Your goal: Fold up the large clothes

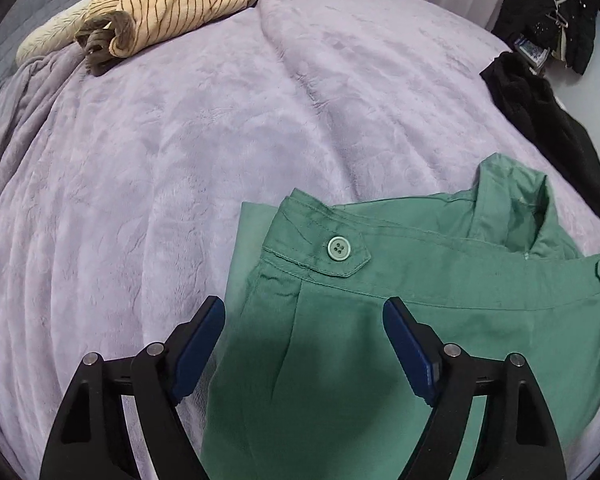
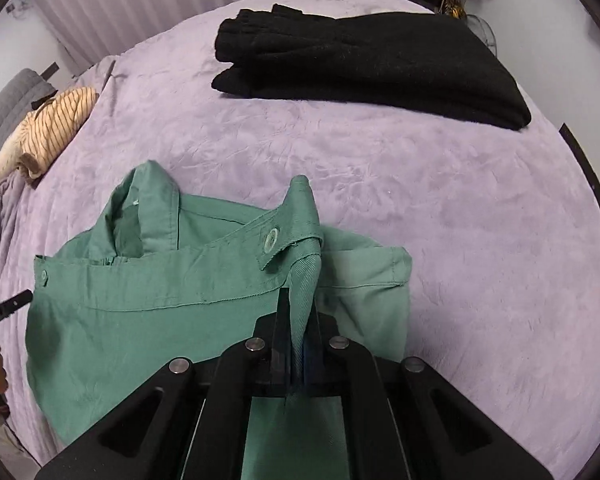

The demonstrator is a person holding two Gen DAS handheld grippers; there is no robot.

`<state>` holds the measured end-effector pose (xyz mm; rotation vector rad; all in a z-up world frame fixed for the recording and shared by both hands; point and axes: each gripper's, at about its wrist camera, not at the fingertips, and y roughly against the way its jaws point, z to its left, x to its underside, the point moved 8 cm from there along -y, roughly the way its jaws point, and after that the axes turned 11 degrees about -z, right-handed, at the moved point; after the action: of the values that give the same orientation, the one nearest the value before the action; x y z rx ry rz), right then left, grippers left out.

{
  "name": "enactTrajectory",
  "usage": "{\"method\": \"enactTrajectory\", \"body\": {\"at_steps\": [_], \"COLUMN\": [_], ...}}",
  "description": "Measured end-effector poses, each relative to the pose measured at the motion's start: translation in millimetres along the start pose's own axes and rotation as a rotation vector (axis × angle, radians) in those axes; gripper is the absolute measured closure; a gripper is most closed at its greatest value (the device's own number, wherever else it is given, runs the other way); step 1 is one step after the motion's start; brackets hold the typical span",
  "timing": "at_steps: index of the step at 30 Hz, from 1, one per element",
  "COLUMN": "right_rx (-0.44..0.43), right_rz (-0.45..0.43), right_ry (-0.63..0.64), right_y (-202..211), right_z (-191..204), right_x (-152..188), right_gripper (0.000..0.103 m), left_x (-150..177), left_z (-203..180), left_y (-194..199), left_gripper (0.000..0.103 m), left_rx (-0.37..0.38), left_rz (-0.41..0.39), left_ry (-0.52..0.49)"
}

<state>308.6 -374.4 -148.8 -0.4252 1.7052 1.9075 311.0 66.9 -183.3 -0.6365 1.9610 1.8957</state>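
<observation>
Both wrist views look steeply down, sharing the green garment (image 1: 380, 320).

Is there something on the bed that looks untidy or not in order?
Yes. The striped top lies crumpled in a heap at the far edge of the purple blanket, unlike the neatly folded black garment. The green jacket has a shoulder pulled up into a peak where the right gripper pinches it.

No text, label or number is clear enough to read
</observation>
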Motion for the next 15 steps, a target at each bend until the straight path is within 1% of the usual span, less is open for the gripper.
{"method": "enactTrajectory", "body": {"at_steps": [2, 3, 5, 6, 7, 9, 11, 13, 15], "right_rx": [0.01, 0.024, 0.052, 0.055, 0.048, 0.039, 0.06, 0.095, 0.139], "right_rz": [0.031, 0.056, 0.108, 0.112, 0.1, 0.094, 0.104, 0.097, 0.089], "right_ry": [-0.05, -0.057, -0.065, -0.079, -0.106, -0.162, -0.198, -0.231, -0.234], "right_y": [-14.4, -24.9, -44.6, -49.3, -49.1, -43.1, -32.5, -15.4, 2.9], "right_z": [-13.2, -17.3, -23.0, -22.7, -26.8, -34.7, -47.3, -58.8, -65.1], "right_x": [6.8, 14.7, 35.0, 40.2, 43.1, 44.5, 45.1, 44.3, 45.8], "right_gripper": [0.099, 0.099, 0.097, 0.095, 0.094, 0.086, 0.07, 0.067, 0.067], "left_x": [11.7, 18.6, 28.4, 29.4, 29.1, 26.3, 24.5, 25.8, 31.4], "left_z": [4.4, 7.3, 13.4, 16.9, 20.0, 28.3, 38.9, 49.4, 58.3], "left_y": [-21.3, -31.2, -45.0, -46.5, -45.9, -40.0, -29.6, -14.5, 4.5], "left_gripper": [0.02, 0.02, 0.019, 0.017, 0.017, 0.017, 0.017, 0.017, 0.017], "left_rx": [-0.071, -0.082, -0.056, -0.044, -0.043, -0.067, -0.093, -0.096, -0.095], "left_rz": [0.035, 0.053, 0.069, 0.071, 0.075, 0.077, 0.076, 0.07, 0.062], "left_ry": [-0.027, -0.025, 0.009, 0.03, 0.04, 0.026, 0.01, 0.009, -0.001]}}
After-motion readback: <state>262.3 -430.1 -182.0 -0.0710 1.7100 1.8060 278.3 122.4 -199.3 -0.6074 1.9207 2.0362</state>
